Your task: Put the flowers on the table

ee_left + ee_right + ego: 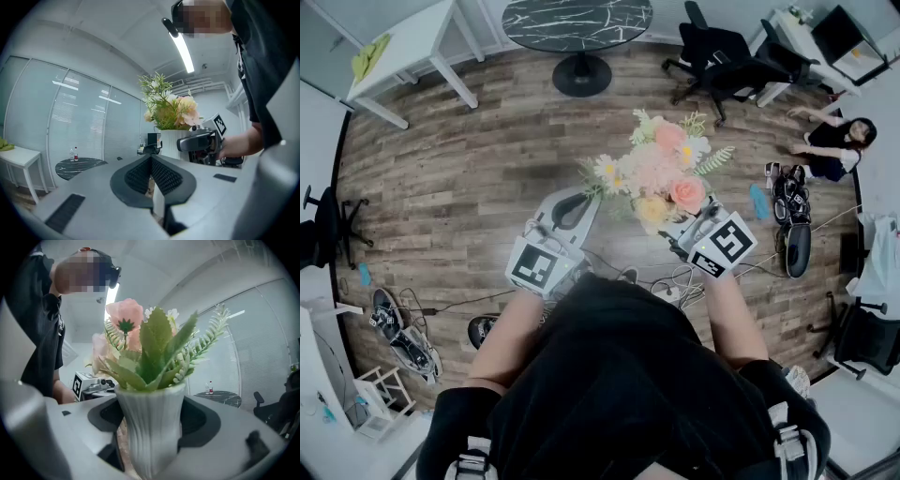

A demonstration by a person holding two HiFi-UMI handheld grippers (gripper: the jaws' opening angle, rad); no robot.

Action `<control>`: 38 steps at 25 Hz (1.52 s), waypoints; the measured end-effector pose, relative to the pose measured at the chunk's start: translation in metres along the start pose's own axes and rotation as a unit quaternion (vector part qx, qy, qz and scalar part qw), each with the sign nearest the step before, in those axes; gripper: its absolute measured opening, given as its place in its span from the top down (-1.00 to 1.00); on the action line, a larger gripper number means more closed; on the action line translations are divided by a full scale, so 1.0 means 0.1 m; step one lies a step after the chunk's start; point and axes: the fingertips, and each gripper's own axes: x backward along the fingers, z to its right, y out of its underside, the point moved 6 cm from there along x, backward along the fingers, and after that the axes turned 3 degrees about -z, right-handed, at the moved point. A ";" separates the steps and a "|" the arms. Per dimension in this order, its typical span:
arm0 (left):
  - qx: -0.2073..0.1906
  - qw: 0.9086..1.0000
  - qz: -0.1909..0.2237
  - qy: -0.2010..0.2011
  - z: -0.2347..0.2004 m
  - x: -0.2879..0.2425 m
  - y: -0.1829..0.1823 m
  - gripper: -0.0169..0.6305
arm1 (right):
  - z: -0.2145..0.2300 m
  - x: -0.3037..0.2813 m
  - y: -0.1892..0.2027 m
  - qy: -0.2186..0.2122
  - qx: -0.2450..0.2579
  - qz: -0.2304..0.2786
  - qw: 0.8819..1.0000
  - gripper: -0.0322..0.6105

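While right tongs (152, 420) are hugging the likely slick, breakable flower vase (149, 432) round its ribbed waist, left tongs (151, 174) are idling clenched.

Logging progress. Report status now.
Left gripper shut, empty. Right gripper clamped on vase of flowers. Round table ahead, not reached. Cables on floor near feet.

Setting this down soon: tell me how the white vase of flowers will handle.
Likely top-heavy: the bouquet spreads wider than the narrow vase, so it may tip. Its white ribbed wall looks hard, possibly slippery and breakable.
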 end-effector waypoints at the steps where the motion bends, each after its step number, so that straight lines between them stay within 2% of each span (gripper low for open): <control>1: 0.000 1.000 -0.002 0.000 0.00 0.00 0.00 0.91 | 0.00 0.00 0.00 0.001 0.000 -0.001 1.000 -0.21; 6: 0.002 1.000 -0.012 0.005 0.01 0.04 0.01 0.91 | -0.02 0.00 0.02 -0.002 -0.011 0.006 1.000 -0.21; 11: 0.000 1.000 -0.001 0.004 -0.04 0.09 0.03 0.91 | -0.05 -0.04 0.04 0.002 -0.021 0.010 1.000 -0.22; 19: 0.001 1.000 0.001 0.004 -0.23 0.23 0.03 0.91 | -0.14 -0.25 0.02 0.002 -0.018 -0.002 1.000 -0.22; 30: 0.005 1.000 -0.001 0.020 -0.69 0.41 0.11 0.91 | -0.17 -0.69 -0.07 0.029 -0.019 -0.016 0.999 -0.22; 38: 0.000 1.000 0.006 0.019 -0.74 0.51 0.03 0.91 | -0.22 -0.76 -0.09 0.032 -0.016 -0.013 0.999 -0.22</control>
